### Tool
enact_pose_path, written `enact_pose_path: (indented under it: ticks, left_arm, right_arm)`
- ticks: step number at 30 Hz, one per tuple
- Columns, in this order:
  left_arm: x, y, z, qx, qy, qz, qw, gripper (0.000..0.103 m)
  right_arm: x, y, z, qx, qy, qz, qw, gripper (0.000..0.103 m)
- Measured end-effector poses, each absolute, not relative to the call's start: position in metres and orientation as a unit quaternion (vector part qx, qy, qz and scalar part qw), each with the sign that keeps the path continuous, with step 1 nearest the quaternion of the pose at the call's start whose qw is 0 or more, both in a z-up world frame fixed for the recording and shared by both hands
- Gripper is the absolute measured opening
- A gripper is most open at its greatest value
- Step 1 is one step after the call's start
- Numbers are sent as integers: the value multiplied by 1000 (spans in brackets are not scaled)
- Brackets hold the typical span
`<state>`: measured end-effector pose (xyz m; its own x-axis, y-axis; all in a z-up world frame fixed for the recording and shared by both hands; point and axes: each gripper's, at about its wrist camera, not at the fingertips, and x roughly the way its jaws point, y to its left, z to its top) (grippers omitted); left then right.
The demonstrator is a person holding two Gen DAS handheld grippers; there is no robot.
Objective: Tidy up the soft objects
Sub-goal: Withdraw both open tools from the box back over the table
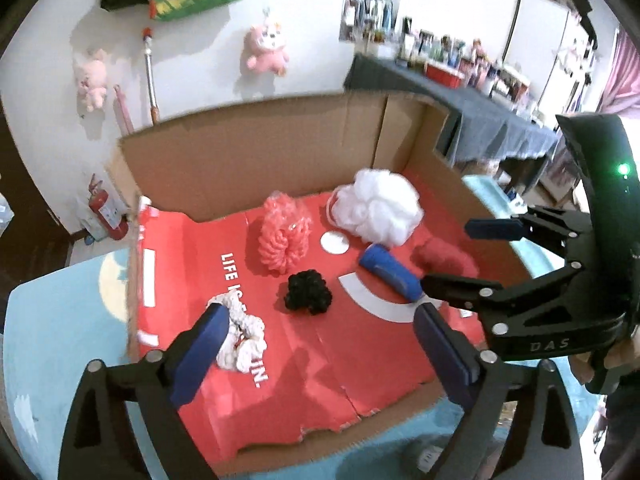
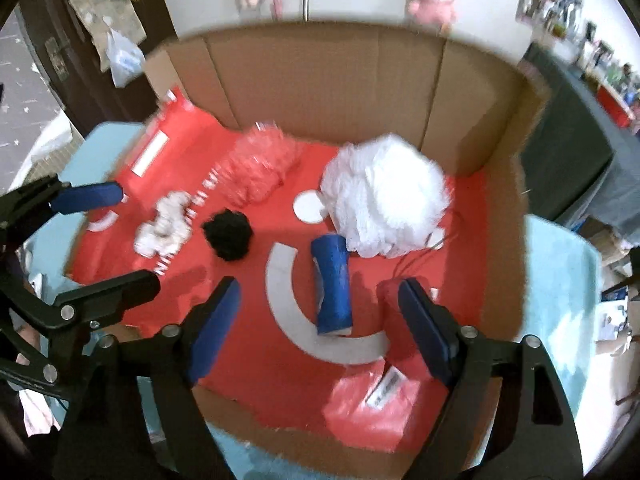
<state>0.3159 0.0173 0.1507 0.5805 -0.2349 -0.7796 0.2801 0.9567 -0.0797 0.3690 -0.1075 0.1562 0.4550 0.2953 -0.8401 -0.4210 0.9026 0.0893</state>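
Observation:
An open cardboard box [image 1: 280, 148] with a red printed floor holds several soft things: a white mesh pouf [image 1: 380, 208], a coral pouf [image 1: 284, 236], a black scrunchie [image 1: 308, 292], a white knit scrunchie [image 1: 240, 332], a blue roll [image 1: 390, 274] and a red soft lump [image 1: 444, 258]. My left gripper [image 1: 320, 352] hangs open above the box's near side, its left pad in front of the white scrunchie. My right gripper [image 2: 320, 330] is open above the blue roll [image 2: 334, 284], and its right finger hides part of the red lump [image 2: 388, 292]. Nothing is gripped.
The box sits on a teal surface [image 1: 60, 340]. A red plastic bag with a label [image 2: 372, 404] lies at the box's near edge. A dark-draped table [image 1: 500, 120] full of small items stands to the right. Plush toys [image 1: 266, 50] hang on the white wall.

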Motion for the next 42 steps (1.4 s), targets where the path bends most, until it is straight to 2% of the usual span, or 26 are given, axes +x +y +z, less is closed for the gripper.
enact_pose_path:
  ticks: [7,16,21,31,42]
  left_arm:
    - [256,15,186,31,370,-137,918,103]
    - [170,24,219,15,269,-112,956,103]
    - [116,23,231,22,199,-100,975,103]
    - [40,18,222,5,135,-98,986,103]
    - [-8,18,186,-29,116,-98,988,103]
  right_arm:
    - [316,-122,203,-47,429,206,878,81]
    - [225,-140,242,-49,335,184,923,84]
    - [177,-152,253,-25,290,186,939,90]
    - [90,-169,252,-25,205,141,968,91]
    - [24,-170,225,-23,161,112,980,96]
